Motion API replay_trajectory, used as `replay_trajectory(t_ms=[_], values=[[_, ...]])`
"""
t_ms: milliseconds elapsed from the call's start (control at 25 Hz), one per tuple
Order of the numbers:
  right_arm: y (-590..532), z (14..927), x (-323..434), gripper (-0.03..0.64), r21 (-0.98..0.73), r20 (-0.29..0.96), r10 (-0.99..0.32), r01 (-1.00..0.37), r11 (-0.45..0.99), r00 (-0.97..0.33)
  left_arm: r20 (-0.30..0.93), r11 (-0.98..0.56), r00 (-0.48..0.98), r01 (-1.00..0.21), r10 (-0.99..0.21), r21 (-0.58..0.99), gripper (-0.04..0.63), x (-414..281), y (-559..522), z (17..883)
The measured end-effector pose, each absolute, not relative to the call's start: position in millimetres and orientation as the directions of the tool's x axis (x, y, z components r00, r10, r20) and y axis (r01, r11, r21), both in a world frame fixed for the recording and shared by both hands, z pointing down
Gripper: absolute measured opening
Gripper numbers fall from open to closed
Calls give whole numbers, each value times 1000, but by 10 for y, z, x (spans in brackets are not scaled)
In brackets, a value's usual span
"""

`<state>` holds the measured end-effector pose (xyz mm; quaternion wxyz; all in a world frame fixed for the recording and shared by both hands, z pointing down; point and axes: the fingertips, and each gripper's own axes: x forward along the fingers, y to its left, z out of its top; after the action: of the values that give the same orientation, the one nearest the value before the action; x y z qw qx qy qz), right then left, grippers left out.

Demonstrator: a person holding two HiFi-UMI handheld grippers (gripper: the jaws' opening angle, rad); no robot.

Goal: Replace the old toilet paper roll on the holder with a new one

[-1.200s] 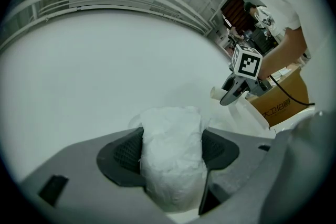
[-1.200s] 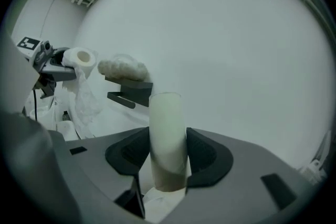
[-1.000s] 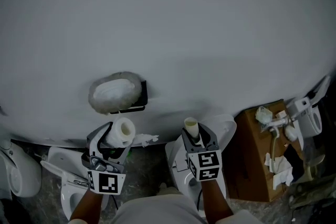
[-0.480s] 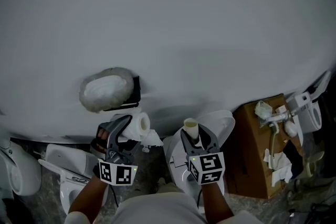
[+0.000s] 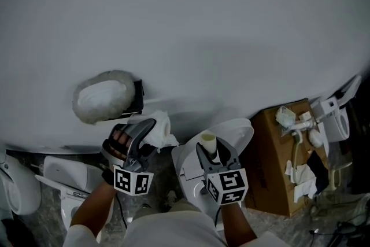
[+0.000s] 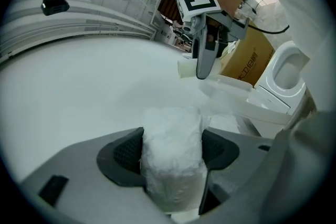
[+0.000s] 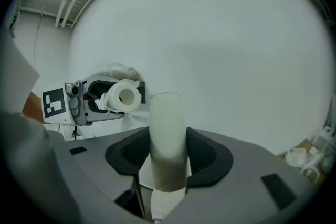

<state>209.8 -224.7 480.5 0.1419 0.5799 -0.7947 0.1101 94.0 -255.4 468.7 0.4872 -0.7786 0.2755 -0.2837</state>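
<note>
Left gripper (image 6: 173, 149) fingers pinch a soft, light toilet paper roll (image 6: 171, 170) by its sides; squeezing harder would probably crush it. Right gripper (image 7: 168, 153) fingers clamp a stiff cardboard tube (image 7: 167, 128). The wall holder (image 5: 107, 102) sits near, beyond the left fingers.

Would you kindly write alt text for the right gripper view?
The right gripper clamps an upright empty tube in front of a plain white wall. Behind it to the left, the left gripper holds a toilet paper roll.
</note>
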Motion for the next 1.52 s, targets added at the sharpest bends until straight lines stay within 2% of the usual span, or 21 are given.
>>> replay_trajectory(t_ms=[480, 1120, 1520], values=[[-2230, 4905, 2186, 204, 11, 388, -879, -953, 304, -276, 226, -330, 715, -7, -661, -944, 299, 1263, -2739, 4933], [-2173, 4932, 2130, 204, 39, 382, -876, -942, 332, -293, 236, -288, 616, 16, -751, -957, 299, 1104, -2989, 5021], [-2084, 4943, 2090, 204, 31, 383, -874, -941, 336, -300, 253, -313, 532, -23, -808, -950, 299, 741, -3123, 5106]])
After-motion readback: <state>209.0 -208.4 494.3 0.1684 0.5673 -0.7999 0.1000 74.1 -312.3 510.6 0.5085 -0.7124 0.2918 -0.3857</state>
